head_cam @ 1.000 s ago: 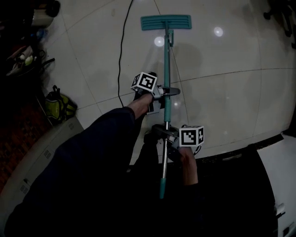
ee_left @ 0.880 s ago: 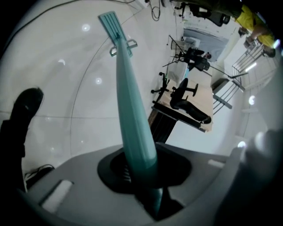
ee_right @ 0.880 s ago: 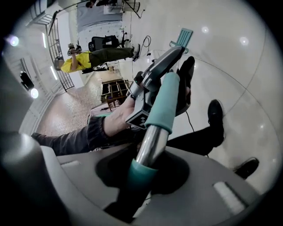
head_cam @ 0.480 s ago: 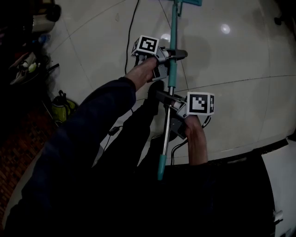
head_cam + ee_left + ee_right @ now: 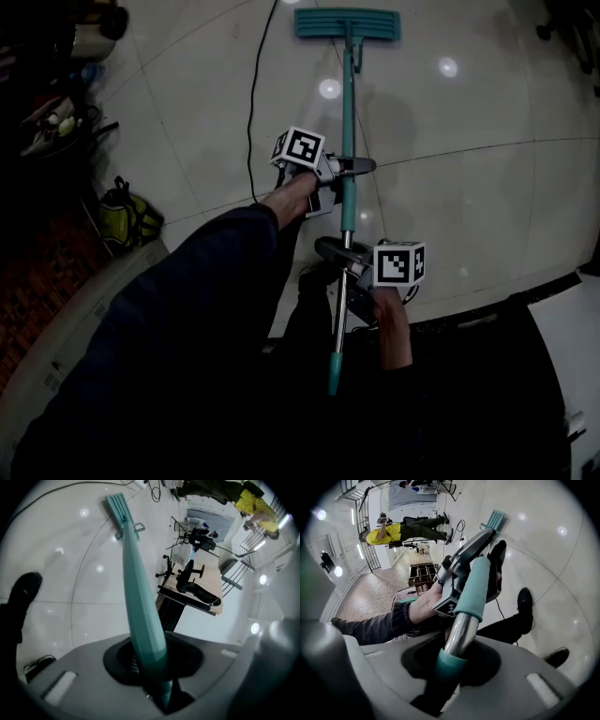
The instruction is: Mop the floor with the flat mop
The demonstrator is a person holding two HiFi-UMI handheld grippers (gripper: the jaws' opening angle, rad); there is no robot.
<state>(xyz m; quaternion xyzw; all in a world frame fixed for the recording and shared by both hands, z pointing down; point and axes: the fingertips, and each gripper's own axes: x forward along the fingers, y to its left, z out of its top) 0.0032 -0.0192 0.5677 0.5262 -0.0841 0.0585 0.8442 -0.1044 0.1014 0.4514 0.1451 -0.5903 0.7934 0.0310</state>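
The flat mop lies out ahead of me on the pale tiled floor, its teal head (image 5: 347, 23) flat near the top of the head view and its long handle (image 5: 348, 122) running back toward me. My left gripper (image 5: 349, 167) is shut on the teal grip of the handle (image 5: 140, 606). Lower down, my right gripper (image 5: 339, 255) is shut on the chrome part of the handle (image 5: 459, 634), just above its teal end (image 5: 333, 370). In the left gripper view the mop head (image 5: 119, 508) shows far off.
A black cable (image 5: 251, 103) runs over the floor left of the mop. A yellow-green bag (image 5: 127, 217) and dark clutter sit at the left. A white board (image 5: 567, 347) lies at the right. An office chair and desk (image 5: 197, 585) stand beyond, and a person in yellow (image 5: 386, 532) is in the distance.
The mop went forward until its head left the top of the view, then came back; now the head shows again and both grippers sit lower in the view, still shut on the handle.
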